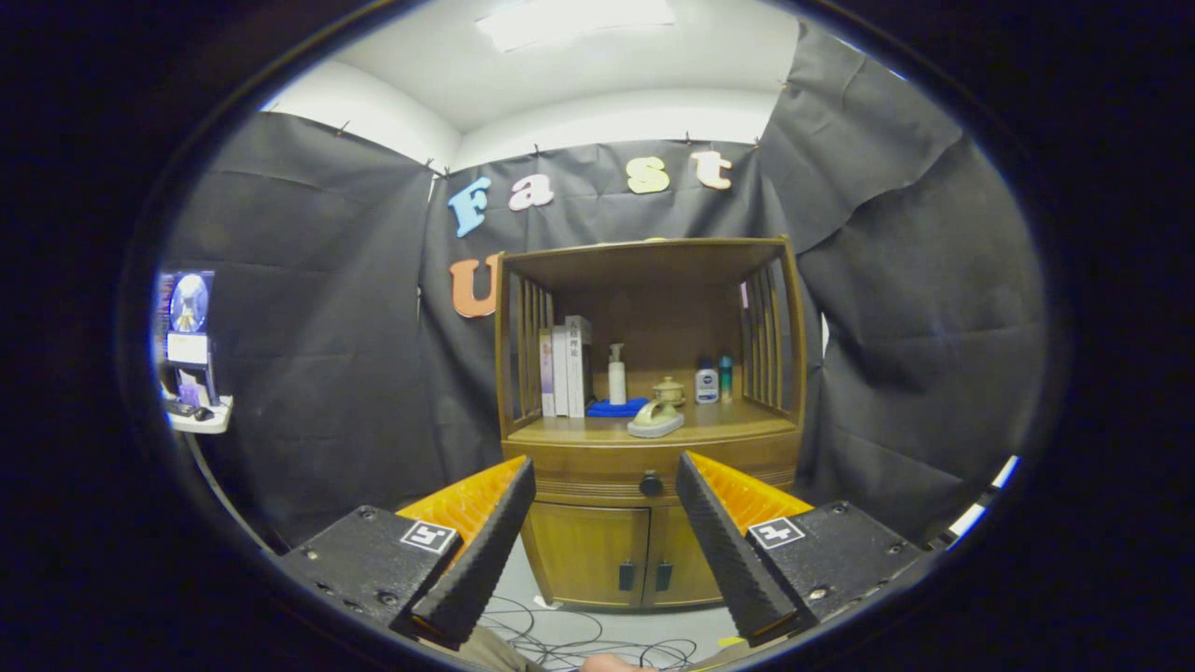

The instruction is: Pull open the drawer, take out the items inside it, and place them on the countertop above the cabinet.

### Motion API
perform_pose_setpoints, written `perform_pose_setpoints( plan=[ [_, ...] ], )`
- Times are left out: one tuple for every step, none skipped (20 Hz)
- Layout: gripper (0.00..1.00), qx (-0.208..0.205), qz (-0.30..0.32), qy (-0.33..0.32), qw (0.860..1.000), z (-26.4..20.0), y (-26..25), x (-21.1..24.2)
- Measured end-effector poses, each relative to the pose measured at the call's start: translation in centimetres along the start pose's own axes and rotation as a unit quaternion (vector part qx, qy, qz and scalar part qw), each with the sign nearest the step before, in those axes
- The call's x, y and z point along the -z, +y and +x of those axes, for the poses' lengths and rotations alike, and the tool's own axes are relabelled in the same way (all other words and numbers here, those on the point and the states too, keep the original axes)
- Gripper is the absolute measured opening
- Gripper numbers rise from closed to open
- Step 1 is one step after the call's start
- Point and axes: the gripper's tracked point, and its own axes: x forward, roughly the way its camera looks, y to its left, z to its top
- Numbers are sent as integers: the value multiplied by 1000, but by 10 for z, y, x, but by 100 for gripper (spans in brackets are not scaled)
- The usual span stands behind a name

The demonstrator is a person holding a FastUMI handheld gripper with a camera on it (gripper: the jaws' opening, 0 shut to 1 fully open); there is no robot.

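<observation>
Beyond the fingers: three upright books (563, 371), three bottles (617, 375), one lidded pot (668, 390), one blue cloth (616, 408), one drawer knob (651, 484), two cabinet doors (590, 553).

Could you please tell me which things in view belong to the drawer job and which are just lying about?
Job:
- drawer, shut
- its knob, between and beyond the fingers
- countertop
- gripper, open, well short of the cabinet

Lying about:
- books
- pump bottle
- blue cloth
- tape dispenser
- lidded pot
- two small bottles
- cables on the floor
</observation>
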Motion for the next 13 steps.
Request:
perform_pose_setpoints(
  plan=[
    [99,2,-7,0,1000,0,1,1],
    [99,4,-12,0,1000,1,2,1],
    [99,4,-14,2,1000,0,5,3],
    [99,3,-13,5,1000,0,6,3],
    [99,2,-13,10,1000,1,6,5],
    [99,2,-14,12,1000,1,6,4],
    [99,3,-16,10,1000,1,6,2],
    [99,3,-18,6,1000,2,6,0],
    [99,2,-21,2,1000,1,7,-1],
    [99,0,-24,-1,1000,2,9,-2],
    [99,0,-28,-1,1000,2,10,0],
    [99,-1,-31,-1,1000,1,10,1],
    [99,1,-34,1,999,0,10,4]
  ],
)
